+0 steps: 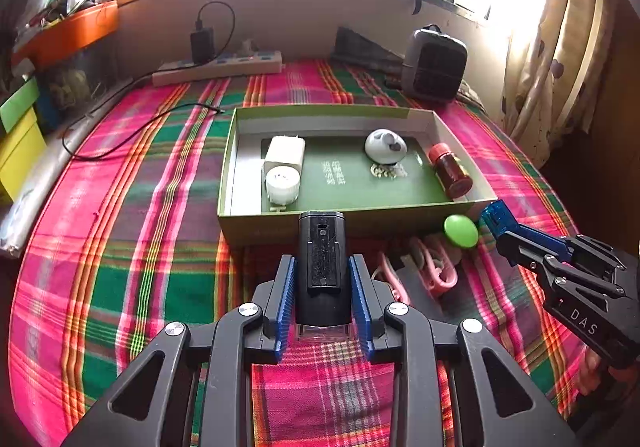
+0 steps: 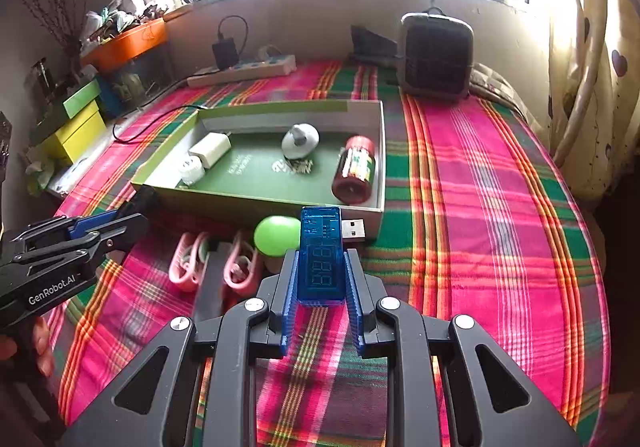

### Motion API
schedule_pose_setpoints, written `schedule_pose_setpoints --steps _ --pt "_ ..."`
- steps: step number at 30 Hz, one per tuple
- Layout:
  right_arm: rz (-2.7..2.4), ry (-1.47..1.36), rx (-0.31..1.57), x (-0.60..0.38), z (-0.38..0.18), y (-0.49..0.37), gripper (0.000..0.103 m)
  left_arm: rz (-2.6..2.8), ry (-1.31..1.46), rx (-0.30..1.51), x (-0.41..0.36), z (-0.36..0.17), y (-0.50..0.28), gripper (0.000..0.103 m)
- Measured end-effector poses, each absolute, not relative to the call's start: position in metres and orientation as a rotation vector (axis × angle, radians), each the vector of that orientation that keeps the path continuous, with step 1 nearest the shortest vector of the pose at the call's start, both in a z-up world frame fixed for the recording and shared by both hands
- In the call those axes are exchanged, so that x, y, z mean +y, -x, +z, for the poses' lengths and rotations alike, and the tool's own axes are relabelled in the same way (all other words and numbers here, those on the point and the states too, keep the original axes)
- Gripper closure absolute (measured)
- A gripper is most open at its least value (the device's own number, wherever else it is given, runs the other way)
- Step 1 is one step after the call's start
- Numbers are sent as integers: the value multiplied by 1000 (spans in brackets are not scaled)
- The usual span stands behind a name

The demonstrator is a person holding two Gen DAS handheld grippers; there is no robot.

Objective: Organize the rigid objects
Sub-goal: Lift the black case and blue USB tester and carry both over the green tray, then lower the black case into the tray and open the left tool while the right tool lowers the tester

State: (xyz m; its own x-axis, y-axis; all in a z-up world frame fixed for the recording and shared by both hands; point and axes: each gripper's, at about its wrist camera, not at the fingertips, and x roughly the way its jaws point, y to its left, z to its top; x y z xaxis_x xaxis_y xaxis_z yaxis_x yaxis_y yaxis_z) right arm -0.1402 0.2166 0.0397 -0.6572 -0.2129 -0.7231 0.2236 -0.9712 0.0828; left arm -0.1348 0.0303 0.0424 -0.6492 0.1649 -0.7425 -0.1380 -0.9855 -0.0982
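**Two Grippers Held Small Devices Above a Plaid-Covered Bed**

The left gripper (image 1: 323, 275) was clenched on a black rectangular device (image 1: 322, 267), its blue ribbed pads pressed against both long sides of the casing, which stood nearly upright between them. The right gripper (image 2: 321, 271) was likewise clamped on a translucent blue USB meter (image 2: 321, 251) that showed a dim digit display and a metal plug sticking out to the right near its top. Both were held over a pink, green and orange plaid blanket (image 1: 120, 247).

Just beyond the two grippers lay an open, shallow green box (image 1: 240, 151). Inside it, at the left, sat a white charger block (image 1: 285, 153) touching a white round plug (image 1: 282, 185); toward the middle rested a white oval gadget with grey patches (image 1: 385, 146), and against the right wall lay a brown jar with a red cap (image 1: 451, 169) on its side.

Outside the box, close to its front wall, a bright green egg-shaped object (image 1: 461, 231) sat on the blanket beside pink coiled cables (image 1: 436, 267), part of which lay on a dark flat item.

Farther back, a white power strip (image 1: 218, 69) with a black adapter plugged in ran along the wall, and a grey heater (image 1: 434, 65) stood at the right near the flowered curtain (image 1: 560, 59). A person's fingers (image 2: 42, 347) showed beneath the left gripper in the right wrist view.
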Motion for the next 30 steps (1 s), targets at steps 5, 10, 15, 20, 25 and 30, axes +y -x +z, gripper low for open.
schedule_pose_setpoints --steps 5,10,15,20,25,30 --pt "-2656 -1135 28 213 47 144 80 2710 1212 -42 32 48 139 77" --pt "-2646 -1128 30 211 51 150 80 2691 1212 -43 35 51 147 77" --pt "-2632 -1119 26 208 56 162 80 2690 1204 -38 38 55 159 77" --pt "-2611 -1126 36 202 57 176 80 2683 1203 -41 39 55 174 77" --pt "-2596 -1135 55 196 56 190 80 2689 1219 -53 38 52 189 77" --pt "-2572 -1154 65 190 51 205 80 2686 1234 -59 38 47 204 77"
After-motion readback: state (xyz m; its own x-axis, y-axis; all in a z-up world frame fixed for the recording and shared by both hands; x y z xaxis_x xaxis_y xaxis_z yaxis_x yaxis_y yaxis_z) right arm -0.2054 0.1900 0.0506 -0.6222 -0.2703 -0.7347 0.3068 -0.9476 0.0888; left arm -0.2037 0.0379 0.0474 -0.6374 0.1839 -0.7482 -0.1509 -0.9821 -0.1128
